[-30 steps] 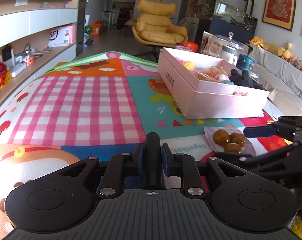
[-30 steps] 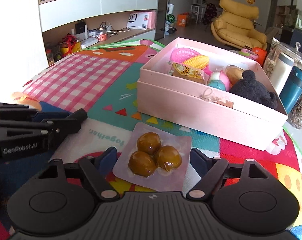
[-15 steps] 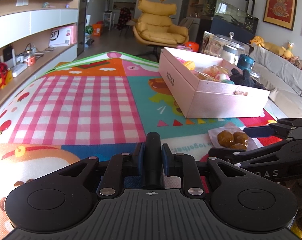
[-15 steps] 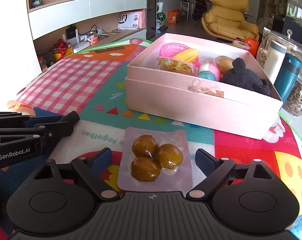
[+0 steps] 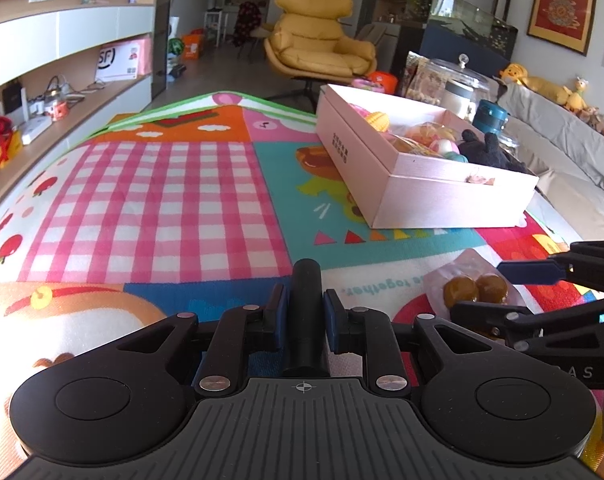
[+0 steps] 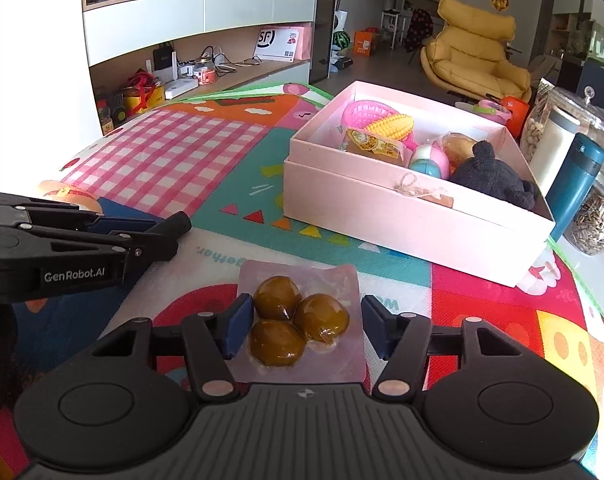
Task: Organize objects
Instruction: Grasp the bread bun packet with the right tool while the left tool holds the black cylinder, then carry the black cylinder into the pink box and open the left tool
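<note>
A clear packet of three brown balls (image 6: 295, 318) lies on the colourful play mat, in front of the pink box (image 6: 414, 228). My right gripper (image 6: 299, 326) is open, its blue pads on either side of the packet, the left pad close to a ball. The packet also shows in the left wrist view (image 5: 476, 288), partly hidden by the right gripper. My left gripper (image 5: 304, 316) is shut on a black cylinder (image 5: 306, 308) and sits to the left of the packet. The box holds a toy corn (image 6: 390, 126), a black plush (image 6: 490, 176) and other items.
A teal flask (image 6: 574, 184) and glass jars (image 6: 594, 220) stand right of the box. A low shelf unit (image 6: 189, 80) runs along the left. A yellow armchair (image 5: 318, 48) stands at the back. A grey sofa (image 5: 574, 148) lies to the right.
My right gripper has moved forward over the packet and its fingers have narrowed around it. The left gripper has stayed put with the black cylinder.
</note>
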{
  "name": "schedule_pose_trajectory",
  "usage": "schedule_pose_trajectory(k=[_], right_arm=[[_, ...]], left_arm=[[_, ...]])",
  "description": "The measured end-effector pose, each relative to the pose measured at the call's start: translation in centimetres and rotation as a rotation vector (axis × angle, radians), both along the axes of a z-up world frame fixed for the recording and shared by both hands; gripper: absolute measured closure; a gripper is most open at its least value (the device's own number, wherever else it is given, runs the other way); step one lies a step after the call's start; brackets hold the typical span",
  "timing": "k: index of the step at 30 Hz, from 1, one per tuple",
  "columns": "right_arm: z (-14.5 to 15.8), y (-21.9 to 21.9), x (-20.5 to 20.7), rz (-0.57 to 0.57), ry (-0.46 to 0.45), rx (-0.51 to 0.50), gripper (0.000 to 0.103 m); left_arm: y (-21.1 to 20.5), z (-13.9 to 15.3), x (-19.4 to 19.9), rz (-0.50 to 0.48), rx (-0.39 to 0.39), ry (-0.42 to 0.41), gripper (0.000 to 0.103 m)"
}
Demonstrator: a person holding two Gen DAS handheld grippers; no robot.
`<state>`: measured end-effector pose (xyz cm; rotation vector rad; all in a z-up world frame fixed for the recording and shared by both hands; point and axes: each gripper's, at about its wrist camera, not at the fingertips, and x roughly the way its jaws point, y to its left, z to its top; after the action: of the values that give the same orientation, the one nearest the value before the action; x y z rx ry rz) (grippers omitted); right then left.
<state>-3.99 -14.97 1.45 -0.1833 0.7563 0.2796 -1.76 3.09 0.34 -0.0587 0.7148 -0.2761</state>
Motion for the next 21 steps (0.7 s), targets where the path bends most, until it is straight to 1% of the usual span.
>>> schedule_pose_trajectory(k=[6,10,13,16,21], right_arm=[[0.0,-1.0,-1.4,-0.010,0.005,0.017,0.044],[1.2,-1.4,-2.7,-0.003,-0.035,0.025,0.044],[2.2,-1.6,-3.4,0.000,-0.068,0.023,0.044],[2.8,-1.7,-3.8,0.005,-0.086,0.032,0.044],[3.5,-1.8,-4.3,0.015,-0.114,0.052,0.044]], left_arm=[[0.1,0.2,-0.5,-0.001,0.003,0.013,0.081],[0.2,0.1,-0.9,0.002,-0.002,0.007,0.081],[-0.2,0.0,-1.3,0.005,0.021,-0.014,0.081],[-0.5,0.2,-1.8,-0.001,0.039,-0.012,0.081],[-0.1,0.5,-2.7,-0.018,-0.008,0.020,0.081]])
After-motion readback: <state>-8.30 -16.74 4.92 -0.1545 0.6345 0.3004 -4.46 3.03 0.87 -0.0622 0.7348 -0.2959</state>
